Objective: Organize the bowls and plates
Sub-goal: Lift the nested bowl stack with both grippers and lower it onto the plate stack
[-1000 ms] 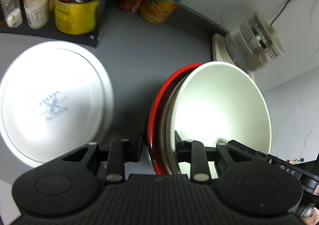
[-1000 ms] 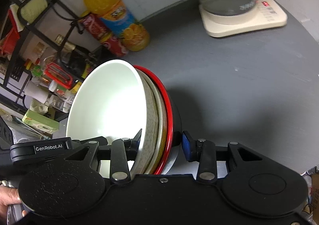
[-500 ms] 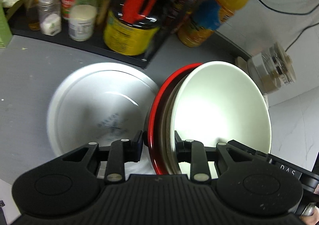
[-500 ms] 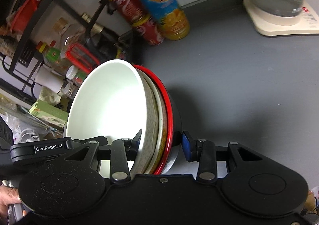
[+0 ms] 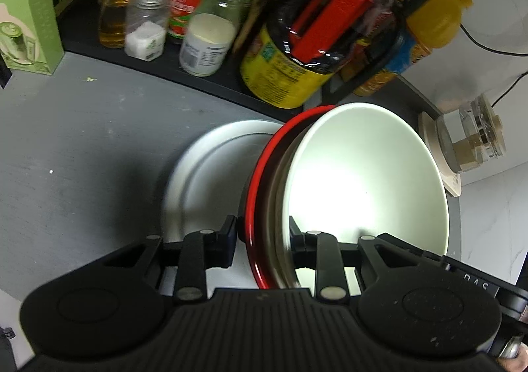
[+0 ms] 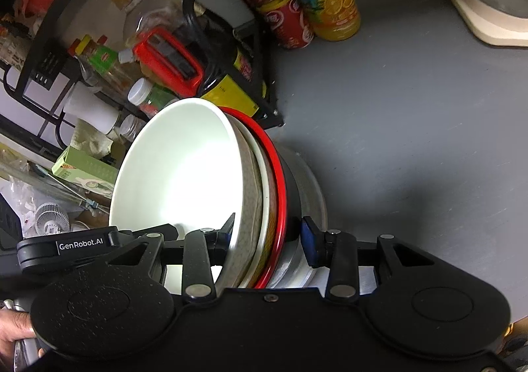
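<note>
stack of bowls [image 5: 363, 180]: nested, tipped on edge, openings sideways; smooth white inner, speckled grey, red-rimmed black outer. left gripper [image 5: 264, 236] and right gripper [image 6: 267, 233] each narrowly closed on its rims, above white round plate [image 5: 204, 174] on matte grey counter [image 6: 412, 108]

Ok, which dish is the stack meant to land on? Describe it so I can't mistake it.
On the grey counter, in front of the black condiment rack, lies a white plate, just below the bowl stack that both grippers hold. It is the only dish lying flat on the counter; the red-rimmed bowl and its nested mates are tilted in the air.
</note>
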Motion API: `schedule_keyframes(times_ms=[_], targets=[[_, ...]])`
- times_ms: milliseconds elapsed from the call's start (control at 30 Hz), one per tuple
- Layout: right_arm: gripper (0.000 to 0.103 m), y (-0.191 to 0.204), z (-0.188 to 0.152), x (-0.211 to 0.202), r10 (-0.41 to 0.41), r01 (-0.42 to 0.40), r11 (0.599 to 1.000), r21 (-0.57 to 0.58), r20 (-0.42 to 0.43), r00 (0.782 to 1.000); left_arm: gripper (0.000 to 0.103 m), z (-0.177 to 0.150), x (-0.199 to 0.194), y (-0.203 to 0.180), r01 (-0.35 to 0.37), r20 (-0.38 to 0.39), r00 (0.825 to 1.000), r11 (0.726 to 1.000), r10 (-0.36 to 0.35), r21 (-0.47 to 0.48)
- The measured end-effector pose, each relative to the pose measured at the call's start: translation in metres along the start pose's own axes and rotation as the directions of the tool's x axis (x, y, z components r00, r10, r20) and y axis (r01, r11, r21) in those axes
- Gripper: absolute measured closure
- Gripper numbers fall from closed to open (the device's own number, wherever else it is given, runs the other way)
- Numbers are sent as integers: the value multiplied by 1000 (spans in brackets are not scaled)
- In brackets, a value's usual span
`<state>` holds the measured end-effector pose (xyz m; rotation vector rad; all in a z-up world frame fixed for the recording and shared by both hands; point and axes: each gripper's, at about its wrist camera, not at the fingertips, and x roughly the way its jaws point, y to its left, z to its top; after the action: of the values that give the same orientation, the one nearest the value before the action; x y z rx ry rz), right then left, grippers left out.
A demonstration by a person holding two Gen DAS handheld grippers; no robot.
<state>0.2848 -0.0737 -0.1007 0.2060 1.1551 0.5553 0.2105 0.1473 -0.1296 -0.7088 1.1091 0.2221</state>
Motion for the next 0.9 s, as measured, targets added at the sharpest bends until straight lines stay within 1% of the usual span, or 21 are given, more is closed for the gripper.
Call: schedule_keyframes(times_ms=[233,467,800,900], targets=[[65,10,-9,14,-16,16,999,34,2,1000,76,8,5,20,4,-26,1000,1000,-4,13],[65,12,-19,21,-36,35,997,67,11,999,75,11,10,31,17,-56,998,999,-15,37],[65,10,-24,25,-63,60,992,108,24,998,75,14,19,30,34,-80,996,998,-30,56],[65,9,-25,25,-65,60,991,119,32,997,75,15,21,27,36,-73,997,997,-31,65]])
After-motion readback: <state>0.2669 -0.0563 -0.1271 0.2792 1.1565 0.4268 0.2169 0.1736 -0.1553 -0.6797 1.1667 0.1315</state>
